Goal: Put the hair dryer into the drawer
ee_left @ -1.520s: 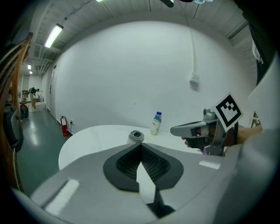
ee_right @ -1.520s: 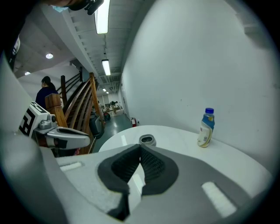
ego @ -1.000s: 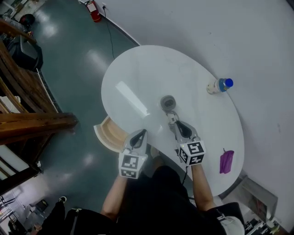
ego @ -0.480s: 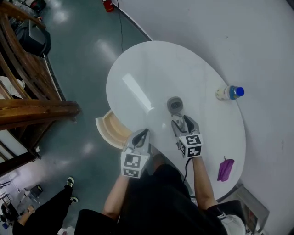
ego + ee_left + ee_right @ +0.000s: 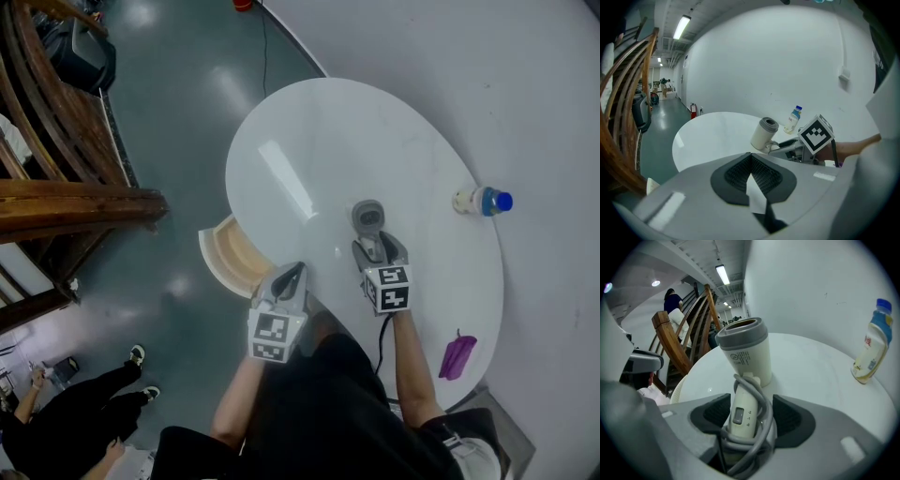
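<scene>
My right fingers, just opening, stand wide around the handle of the hair dryer on the desk, left fingers shut and empty; closing on the looped cord could let it twist loose before the drawer

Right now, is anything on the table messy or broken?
Nothing looks spilled or broken. The hair dryer sits on the table with its grey cord wound round the handle, between the right gripper's jaws, which have just been opening. The bottle stands upright.
</scene>
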